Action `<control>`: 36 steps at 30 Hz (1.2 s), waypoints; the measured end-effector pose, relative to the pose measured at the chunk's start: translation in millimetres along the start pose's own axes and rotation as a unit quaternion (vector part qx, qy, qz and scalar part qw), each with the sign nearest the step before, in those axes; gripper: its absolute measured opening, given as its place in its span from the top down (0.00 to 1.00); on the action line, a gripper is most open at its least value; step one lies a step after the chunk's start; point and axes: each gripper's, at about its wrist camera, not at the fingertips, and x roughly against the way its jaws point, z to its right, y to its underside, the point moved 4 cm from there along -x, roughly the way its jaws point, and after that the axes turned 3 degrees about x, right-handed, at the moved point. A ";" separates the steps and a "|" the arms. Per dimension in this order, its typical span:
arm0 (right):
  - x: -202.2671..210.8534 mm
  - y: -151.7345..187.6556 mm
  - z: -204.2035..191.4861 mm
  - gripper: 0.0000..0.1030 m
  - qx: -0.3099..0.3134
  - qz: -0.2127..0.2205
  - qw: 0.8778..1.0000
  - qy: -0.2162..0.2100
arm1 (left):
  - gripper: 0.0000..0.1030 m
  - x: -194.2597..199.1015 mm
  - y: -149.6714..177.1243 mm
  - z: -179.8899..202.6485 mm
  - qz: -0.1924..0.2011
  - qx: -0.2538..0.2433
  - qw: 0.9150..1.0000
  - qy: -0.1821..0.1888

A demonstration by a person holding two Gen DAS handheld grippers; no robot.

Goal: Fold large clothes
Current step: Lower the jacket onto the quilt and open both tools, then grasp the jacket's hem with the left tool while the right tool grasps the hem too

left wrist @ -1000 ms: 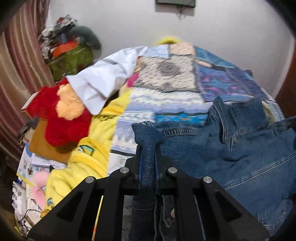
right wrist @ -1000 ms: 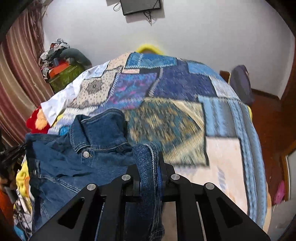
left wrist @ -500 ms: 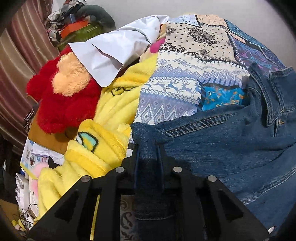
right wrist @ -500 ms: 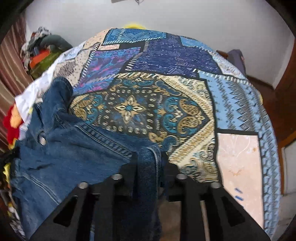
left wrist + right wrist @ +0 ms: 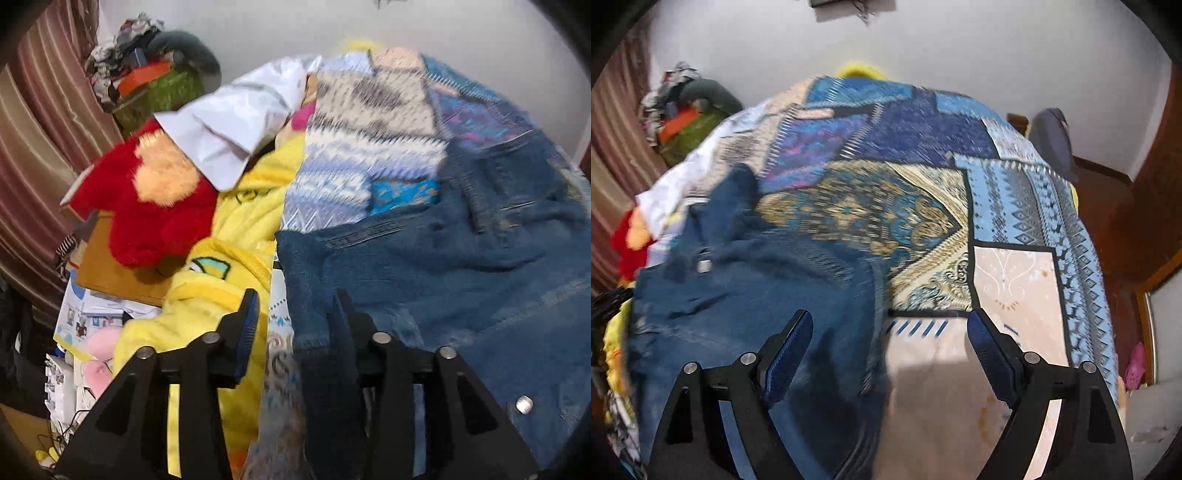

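A blue denim jacket [image 5: 443,266] lies spread on the patchwork bedspread [image 5: 369,129]. My left gripper [image 5: 295,314] hovers over the jacket's left edge. Its jaws are opening, and a dark fold of denim still hangs between them against the right finger, with the left pad [image 5: 247,325] clear of it. In the right wrist view the jacket [image 5: 757,288] covers the bedspread's [image 5: 923,147] lower left. My right gripper [image 5: 890,332] is opening wide above the jacket's right edge, which lies loose between its pads, touching neither.
Left of the bed are a red plush toy [image 5: 147,206], yellow fleece [image 5: 240,221], a white cloth [image 5: 229,118], a cluttered green box [image 5: 162,92] and a striped curtain [image 5: 37,129]. A dark bag [image 5: 1052,140] sits at the bed's far right by wooden flooring [image 5: 1115,206].
Both grippers were shut on folds of the jacket's edges a second ago. They dipped toward the bed, then opened and drew back, leaving the denim lying on the bedspread.
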 end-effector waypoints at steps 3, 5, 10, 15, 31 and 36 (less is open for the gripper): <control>40.1 0.9 -15.3 0.18 0.014 0.022 1.000 -0.015 | 0.47 42.7 1.6 2.0 0.036 -0.005 0.999 0.011; 67.3 3.9 -27.1 0.17 0.021 0.037 0.999 -0.025 | 0.46 70.5 3.9 3.9 0.055 -0.009 0.998 0.021; 131.4 19.8 -53.4 0.06 0.029 0.072 0.996 -0.043 | 0.28 133.7 16.7 2.7 0.084 -0.002 0.995 0.050; 170.1 52.1 -72.1 0.01 0.018 0.075 0.995 -0.061 | 0.09 175.1 44.7 -0.7 0.091 -0.007 0.993 0.081; 137.4 197.9 -66.9 0.01 -0.054 -0.067 0.991 -0.106 | 0.09 112.3 207.2 -23.4 -0.082 0.038 0.990 0.110; 130.1 230.4 -58.6 0.02 -0.082 -0.092 0.986 -0.116 | 0.09 86.7 252.8 -21.9 -0.139 0.068 0.979 0.131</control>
